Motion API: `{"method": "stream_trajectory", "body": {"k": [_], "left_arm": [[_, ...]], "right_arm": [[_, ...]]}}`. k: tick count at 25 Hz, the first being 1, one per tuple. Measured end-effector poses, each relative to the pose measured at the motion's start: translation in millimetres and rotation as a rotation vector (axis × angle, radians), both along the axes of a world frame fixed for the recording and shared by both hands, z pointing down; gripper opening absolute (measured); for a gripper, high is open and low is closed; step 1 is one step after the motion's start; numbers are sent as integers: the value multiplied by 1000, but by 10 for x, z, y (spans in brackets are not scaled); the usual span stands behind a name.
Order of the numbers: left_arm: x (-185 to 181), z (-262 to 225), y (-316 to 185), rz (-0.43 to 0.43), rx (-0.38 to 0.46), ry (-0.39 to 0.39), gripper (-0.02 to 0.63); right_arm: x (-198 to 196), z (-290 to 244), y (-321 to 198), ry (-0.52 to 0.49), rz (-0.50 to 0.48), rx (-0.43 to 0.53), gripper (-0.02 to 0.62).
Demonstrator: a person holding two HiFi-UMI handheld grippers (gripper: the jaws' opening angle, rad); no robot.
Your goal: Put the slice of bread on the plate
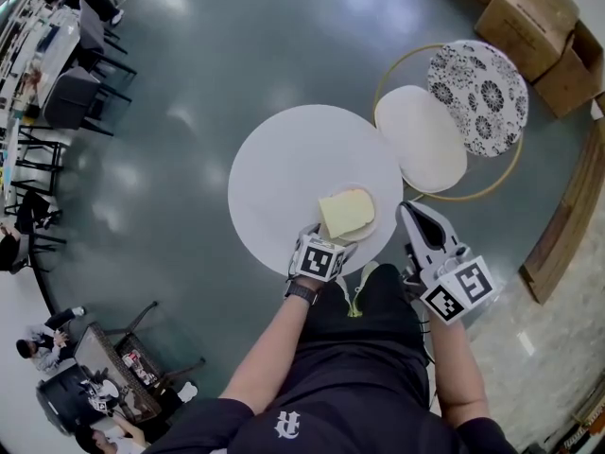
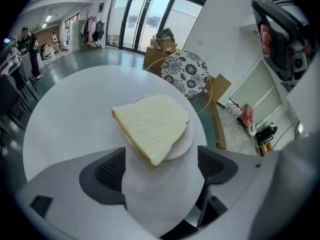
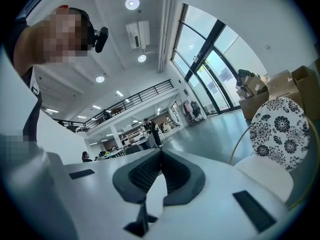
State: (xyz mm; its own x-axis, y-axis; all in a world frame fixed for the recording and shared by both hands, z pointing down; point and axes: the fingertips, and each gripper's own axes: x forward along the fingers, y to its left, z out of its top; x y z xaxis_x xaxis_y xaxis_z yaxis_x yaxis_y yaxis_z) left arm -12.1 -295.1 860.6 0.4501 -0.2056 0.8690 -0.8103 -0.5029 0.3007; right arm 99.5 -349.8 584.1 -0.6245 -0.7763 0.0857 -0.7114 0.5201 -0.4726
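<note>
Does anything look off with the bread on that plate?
The slice of bread sits askew on the plate: one corner hangs over the rim above the table. Nothing looks spilled or damaged.

A large open-plan office hall: glossy grey floor [image 1: 236,55], tall glass doors [image 2: 145,19], a railed mezzanine [image 3: 132,98], people at desks [image 1: 43,50] (cardboard boxes [image 1: 529,12] stacked by the wall).

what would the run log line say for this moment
pale square slice of bread: flat on small round white plate | left tool: open, empty, just short of the slice | right tool: shut, empty
</note>
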Motion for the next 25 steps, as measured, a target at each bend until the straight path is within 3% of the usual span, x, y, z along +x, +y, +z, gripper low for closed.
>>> {"method": "stream_trajectory", "body": {"k": [4, 8, 18, 25], "left_arm": [[-83, -198, -10, -38, 36, 16, 437], [-95, -660, -138, -72, 125, 59, 437], [2, -2410, -432, -141, 391, 289, 422], [-4, -3401, -392, -162, 544, 396, 304]], "right_arm": [[-49, 9, -14, 5, -12, -13, 6], [-170, -48, 5, 17, -36, -27, 6], [-355, -670, 93, 61, -61, -23, 6], [-475, -1145, 215, 91, -65, 13, 6]]}}
